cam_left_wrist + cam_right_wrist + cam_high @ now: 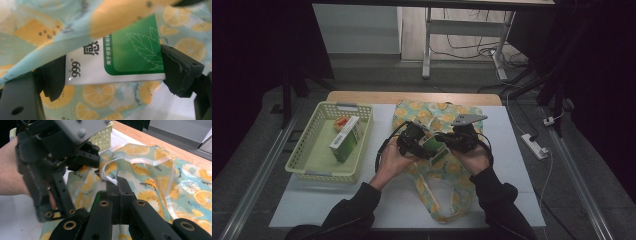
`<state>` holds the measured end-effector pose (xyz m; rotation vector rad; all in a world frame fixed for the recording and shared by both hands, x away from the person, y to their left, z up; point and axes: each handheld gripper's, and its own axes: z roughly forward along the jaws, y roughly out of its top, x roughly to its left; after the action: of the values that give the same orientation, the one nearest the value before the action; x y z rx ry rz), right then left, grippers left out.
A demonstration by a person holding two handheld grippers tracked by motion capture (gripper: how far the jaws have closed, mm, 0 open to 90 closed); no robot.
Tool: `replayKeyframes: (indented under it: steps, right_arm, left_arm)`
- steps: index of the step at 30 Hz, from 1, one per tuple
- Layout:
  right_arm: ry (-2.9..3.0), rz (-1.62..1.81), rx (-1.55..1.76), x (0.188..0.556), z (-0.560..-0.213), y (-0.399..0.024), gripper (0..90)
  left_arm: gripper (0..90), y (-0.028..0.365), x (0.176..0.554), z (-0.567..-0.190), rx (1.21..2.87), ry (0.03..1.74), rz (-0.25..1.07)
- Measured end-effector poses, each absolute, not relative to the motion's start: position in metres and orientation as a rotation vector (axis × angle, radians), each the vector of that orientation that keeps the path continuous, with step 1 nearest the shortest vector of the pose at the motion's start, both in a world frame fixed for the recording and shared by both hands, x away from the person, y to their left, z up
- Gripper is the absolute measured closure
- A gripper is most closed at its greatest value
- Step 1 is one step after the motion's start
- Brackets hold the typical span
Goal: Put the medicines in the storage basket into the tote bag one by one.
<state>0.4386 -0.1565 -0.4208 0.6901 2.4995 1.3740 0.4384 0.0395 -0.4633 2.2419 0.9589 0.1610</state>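
Observation:
A lemon-print cloth bag (437,112) lies on the white table top. My left gripper (424,145) is shut on a green and white medicine box (433,144). In the left gripper view its black pads (180,70) press on both ends of the box (117,65), whose upper part sits under a raised fold of the bag (100,92). My right gripper (448,140) is next to it on the right. Its jaws (117,183) are shut on the bag's edge by a white strap and hold the cloth (150,170) up.
A pale green plastic basket (312,170) stands at the table's left with a green and white box (346,140) and a small orange item inside. The bag's handle loop (437,200) trails toward the front edge. A power strip (534,146) lies on the floor at the right.

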Motion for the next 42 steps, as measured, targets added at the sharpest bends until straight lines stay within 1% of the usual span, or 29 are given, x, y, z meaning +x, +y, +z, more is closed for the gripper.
replayKeyframes:
  steps: [17, 25, 28, 31, 35, 42]
  right_arm:
    - [2.519, 1.343, 0.711, 0.443, -0.430, -0.155, 90.0]
    - [2.521, 1.336, 0.721, 0.445, -0.433, -0.156, 90.0]
    - [2.519, 1.338, 0.719, 0.446, -0.433, -0.157, 90.0]
    - [2.512, 1.345, 0.723, 0.446, -0.432, -0.158, 90.0]
    - [2.511, 1.342, 0.727, 0.446, -0.431, -0.159, 89.9]
    - [2.508, 1.340, 0.738, 0.448, -0.434, -0.159, 89.9]
  left_arm:
    - [16.1, 0.038, 0.457, -0.479, 2.173, 1.052, 0.261]
    - [11.2, 0.036, 0.460, -0.484, 2.153, 1.059, 0.267]
    - [7.4, 0.038, 0.457, -0.481, 2.140, 1.046, 0.253]
    - [6.0, 0.041, 0.452, -0.476, 2.126, 1.037, 0.247]
    - [5.8, 0.044, 0.443, -0.471, 2.142, 1.019, 0.264]
    - [5.2, 0.047, 0.420, -0.462, 2.166, 0.948, 0.233]
